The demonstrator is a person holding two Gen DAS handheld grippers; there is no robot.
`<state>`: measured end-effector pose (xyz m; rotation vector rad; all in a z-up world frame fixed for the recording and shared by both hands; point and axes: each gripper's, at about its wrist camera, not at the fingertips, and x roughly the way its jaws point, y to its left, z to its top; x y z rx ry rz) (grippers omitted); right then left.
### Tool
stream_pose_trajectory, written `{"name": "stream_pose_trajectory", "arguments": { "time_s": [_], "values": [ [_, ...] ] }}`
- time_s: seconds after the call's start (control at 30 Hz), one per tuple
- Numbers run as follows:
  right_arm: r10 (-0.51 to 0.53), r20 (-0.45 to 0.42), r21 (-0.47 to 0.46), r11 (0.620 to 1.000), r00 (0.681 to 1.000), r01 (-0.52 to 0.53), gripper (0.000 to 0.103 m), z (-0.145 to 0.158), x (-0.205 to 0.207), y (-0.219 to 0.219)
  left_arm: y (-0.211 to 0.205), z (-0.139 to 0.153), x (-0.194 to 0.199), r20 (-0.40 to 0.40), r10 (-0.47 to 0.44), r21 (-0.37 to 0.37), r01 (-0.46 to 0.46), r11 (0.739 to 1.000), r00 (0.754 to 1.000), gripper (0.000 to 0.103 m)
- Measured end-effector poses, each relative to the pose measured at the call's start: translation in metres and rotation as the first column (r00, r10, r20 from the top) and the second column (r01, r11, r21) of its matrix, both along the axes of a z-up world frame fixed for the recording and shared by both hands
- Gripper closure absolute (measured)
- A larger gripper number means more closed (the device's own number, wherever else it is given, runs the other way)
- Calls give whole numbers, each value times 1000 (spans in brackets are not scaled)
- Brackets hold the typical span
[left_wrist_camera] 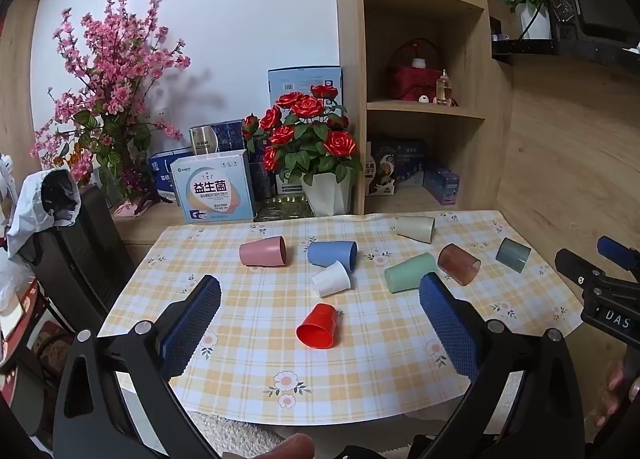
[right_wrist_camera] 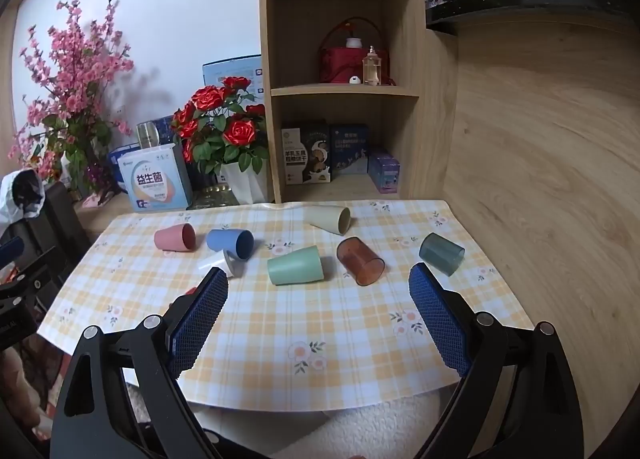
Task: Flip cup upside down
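Several cups lie on their sides on a yellow checked tablecloth (left_wrist_camera: 248, 375): a red cup (left_wrist_camera: 319, 325), white cup (left_wrist_camera: 331, 279), blue cup (left_wrist_camera: 333, 254), pink cup (left_wrist_camera: 263, 251), green cup (left_wrist_camera: 410, 271), brown clear cup (left_wrist_camera: 458, 263), grey clear cup (left_wrist_camera: 513, 254) and beige cup (left_wrist_camera: 415, 228). My left gripper (left_wrist_camera: 320, 291) is open and empty above the near table edge, with the red cup lying between its fingers' lines. My right gripper (right_wrist_camera: 318, 283) is open and empty, behind the green cup (right_wrist_camera: 295, 265) and brown cup (right_wrist_camera: 360, 261). The red cup is mostly hidden in the right wrist view.
A wooden shelf unit (left_wrist_camera: 424, 59) and a pot of red roses (left_wrist_camera: 312, 139) stand behind the table. Boxes (left_wrist_camera: 214, 191) and pink blossoms (left_wrist_camera: 104, 91) sit at the back left. A wooden wall (right_wrist_camera: 540, 179) borders the right side. A black chair (left_wrist_camera: 80, 255) is at left.
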<state>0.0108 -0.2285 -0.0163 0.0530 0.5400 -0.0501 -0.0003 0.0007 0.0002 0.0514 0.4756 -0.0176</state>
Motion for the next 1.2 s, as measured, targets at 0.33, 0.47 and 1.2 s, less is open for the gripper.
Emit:
{"name": "stream_pose_trajectory", "arguments": {
  "time_s": [0.33, 0.47, 1.2],
  "values": [
    [-1, 1, 0, 1000, 1000, 1, 14, 0, 0, 1, 0, 0, 0, 1, 0, -3, 0, 1000, 1000, 6],
    [0, 1, 0, 1000, 1000, 0, 14, 0, 0, 1, 0, 0, 1, 2, -1, -1, 1, 1000, 1000, 6],
    [0, 3, -2, 1000, 1000, 0, 14, -1, -1, 1, -4, -2, -3, 4, -9, 5, 9, 1000, 1000, 6]
  ]
}}
